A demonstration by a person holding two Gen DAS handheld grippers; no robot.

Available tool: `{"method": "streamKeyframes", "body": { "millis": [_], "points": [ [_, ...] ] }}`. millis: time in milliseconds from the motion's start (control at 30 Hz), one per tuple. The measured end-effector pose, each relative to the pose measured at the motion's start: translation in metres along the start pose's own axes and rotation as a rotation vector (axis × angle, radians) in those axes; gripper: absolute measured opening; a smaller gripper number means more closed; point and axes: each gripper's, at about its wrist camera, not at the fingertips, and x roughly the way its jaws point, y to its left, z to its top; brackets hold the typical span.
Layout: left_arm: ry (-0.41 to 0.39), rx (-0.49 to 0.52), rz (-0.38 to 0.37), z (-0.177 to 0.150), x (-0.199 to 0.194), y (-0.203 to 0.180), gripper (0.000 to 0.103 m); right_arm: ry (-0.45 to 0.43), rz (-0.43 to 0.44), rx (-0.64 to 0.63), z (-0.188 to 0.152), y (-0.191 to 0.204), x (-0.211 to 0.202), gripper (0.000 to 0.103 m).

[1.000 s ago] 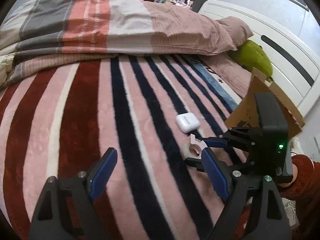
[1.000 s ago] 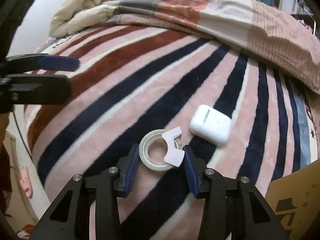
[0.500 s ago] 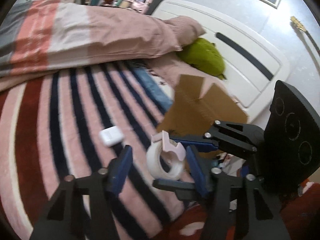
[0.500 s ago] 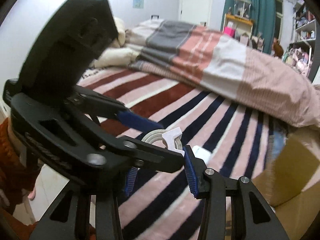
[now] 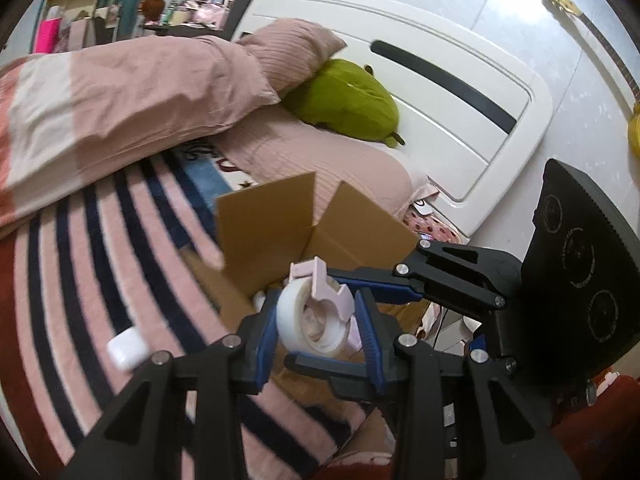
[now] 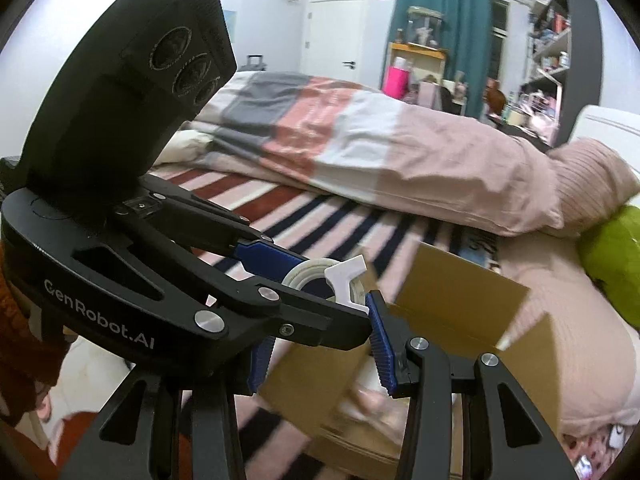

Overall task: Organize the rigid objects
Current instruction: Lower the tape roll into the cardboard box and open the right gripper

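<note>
A white tape roll with a pale pink cutter [image 5: 316, 316] is lifted off the bed, above the open cardboard box [image 5: 272, 224]. My left gripper [image 5: 316, 330] has its blue pads on both sides of the roll. My right gripper [image 5: 360, 320] reaches in from the right, one finger above and one below the roll. In the right wrist view the roll [image 6: 320, 280] sits beside the box [image 6: 452, 300], and the left gripper body [image 6: 120, 240] hides most of my right gripper [image 6: 320, 354]. A white earbud case [image 5: 126, 348] lies on the striped blanket.
The striped blanket [image 5: 80, 280] covers the bed. A folded quilt [image 5: 120, 92], a pink pillow [image 5: 292, 52] and a green plush [image 5: 352, 104] lie by the white headboard [image 5: 440, 92]. The box stands at the bed's edge.
The tape roll was lifted off the blanket and carried over to the cardboard box. My left gripper closed in around it. The earbud case stayed on the blanket.
</note>
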Motion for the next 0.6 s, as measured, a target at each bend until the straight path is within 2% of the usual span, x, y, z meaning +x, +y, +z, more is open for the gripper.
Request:
{"method": "streamKeyframes", "body": {
  "millis": [333, 467, 533, 600],
  "points": [
    [0.083, 0.039, -0.023, 0.025, 0.060, -0.020, 0.034, 0.067, -0.056, 0.065, -0.020, -0.054, 0.001, 0.038],
    [0.097, 0.048, 0.002, 0.026, 0.069, -0.022, 0.035, 0.091, -0.044, 0.091, -0.025, -0.064, 0.002, 0.039],
    [0.090, 0.058, 0.031, 0.026, 0.069, -0.023, 0.056, 0.100, -0.050, 0.109, -0.026, -0.068, 0.002, 0.045],
    [0.066, 0.062, 0.046, 0.025, 0.063, -0.022, 0.071, 0.099, -0.062, 0.114, -0.027, -0.070, 0.000, 0.057]
  ]
}}
